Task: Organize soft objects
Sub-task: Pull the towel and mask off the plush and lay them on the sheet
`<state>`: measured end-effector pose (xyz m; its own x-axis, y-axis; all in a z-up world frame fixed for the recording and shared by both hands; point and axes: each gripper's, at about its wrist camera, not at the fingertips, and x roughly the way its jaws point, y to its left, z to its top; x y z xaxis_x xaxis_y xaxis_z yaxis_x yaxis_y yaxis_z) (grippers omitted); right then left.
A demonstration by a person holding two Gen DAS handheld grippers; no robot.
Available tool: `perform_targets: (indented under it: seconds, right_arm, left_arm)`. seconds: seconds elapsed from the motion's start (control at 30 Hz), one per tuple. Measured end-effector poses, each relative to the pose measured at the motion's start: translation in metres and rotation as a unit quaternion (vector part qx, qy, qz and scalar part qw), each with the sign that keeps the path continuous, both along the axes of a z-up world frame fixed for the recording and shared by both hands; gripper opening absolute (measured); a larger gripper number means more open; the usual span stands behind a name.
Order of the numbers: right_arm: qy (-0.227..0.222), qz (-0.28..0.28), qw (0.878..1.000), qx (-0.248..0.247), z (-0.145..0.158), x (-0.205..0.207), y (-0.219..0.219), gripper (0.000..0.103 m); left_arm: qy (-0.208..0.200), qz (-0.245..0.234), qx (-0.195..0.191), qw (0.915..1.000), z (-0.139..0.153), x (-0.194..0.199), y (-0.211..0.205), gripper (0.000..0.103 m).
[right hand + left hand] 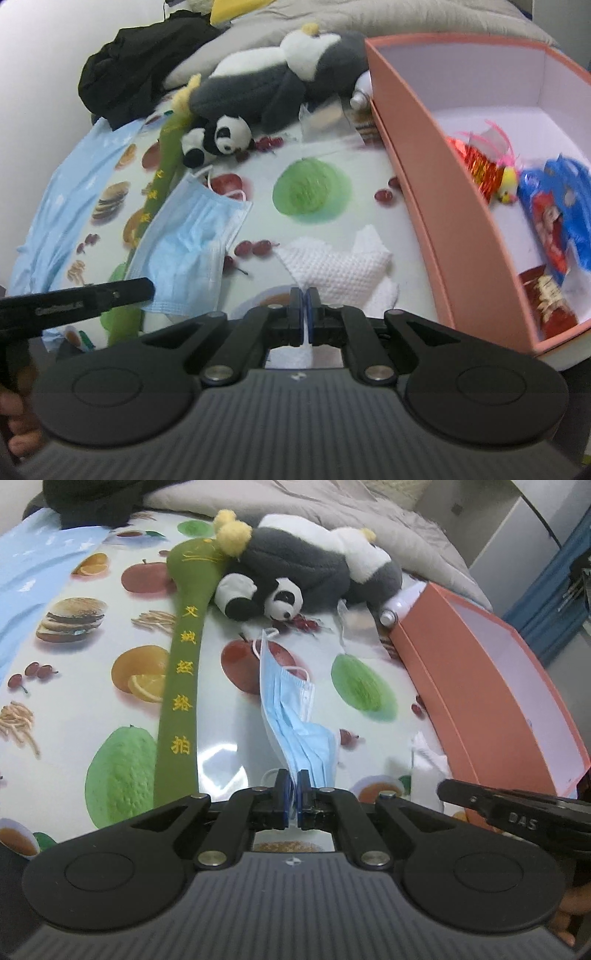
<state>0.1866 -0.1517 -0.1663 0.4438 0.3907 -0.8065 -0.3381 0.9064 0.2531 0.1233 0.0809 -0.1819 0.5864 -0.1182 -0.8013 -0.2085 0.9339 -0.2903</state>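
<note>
My left gripper [294, 781] is shut on a blue face mask [295, 709], holding its near edge above the fruit-print table; the mask also shows in the right wrist view [192, 240]. My right gripper [305, 298] is shut on a white waffle-weave cloth [332, 262], next to the pink box [417, 192]. A small panda plush [258, 596] lies against a large grey-and-white plush [314, 557] at the far side. A long green padded stick [181, 686] with yellow characters lies to the left of the mask.
The pink box [480, 686] stands on the right and holds red and blue packets [554, 221]. A black garment [140, 70] and a grey blanket [332, 502] lie at the back. A light blue cloth [33, 576] lies at the far left. A white bottle [395, 609] lies by the box.
</note>
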Motion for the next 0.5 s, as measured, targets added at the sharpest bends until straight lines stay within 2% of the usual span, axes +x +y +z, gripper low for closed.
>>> perform_targets:
  seconds: [0.03, 0.07, 0.1, 0.17, 0.23, 0.37, 0.4, 0.5]
  right_arm:
    - [0.001, 0.002, 1.000, -0.006, -0.002, -0.001, 0.001, 0.007]
    - [-0.001, 0.006, 1.000, -0.014, -0.004, -0.002, 0.003, 0.008]
    - [-0.003, 0.012, 1.000, -0.018, -0.004, -0.004, 0.004, 0.008]
    - [-0.007, 0.021, 1.000, -0.018, -0.003, -0.008, 0.005, 0.014]
    - [-0.009, 0.024, 1.000, -0.016, -0.003, -0.011, 0.002, 0.036]
    - [-0.026, 0.026, 0.999, -0.016, 0.000, -0.020, -0.004, 0.056]
    - [-0.029, 0.028, 0.999, -0.016, -0.002, -0.021, -0.005, 0.065]
    - [-0.039, 0.041, 0.998, -0.030, -0.010, -0.024, -0.003, 0.066]
  left_arm:
    - [0.002, -0.001, 0.003, 1.0000, 0.000, 0.000, -0.001, 0.008]
    - [0.005, -0.002, 0.003, 1.0000, -0.001, 0.000, 0.000, 0.020]
    - [0.006, -0.002, 0.001, 1.0000, -0.001, 0.000, 0.000, 0.038]
    - [-0.004, 0.004, -0.001, 1.0000, 0.002, -0.004, 0.003, 0.051]
    - [-0.004, 0.005, 0.001, 1.0000, 0.004, -0.005, 0.004, 0.054]
    - [-0.021, 0.007, 0.004, 0.9997, 0.011, -0.008, 0.005, 0.065]
    - [-0.025, 0.007, 0.005, 0.9996, 0.011, -0.008, 0.005, 0.067]
    - [-0.017, -0.001, 0.014, 0.9997, 0.006, 0.000, 0.000, 0.069]
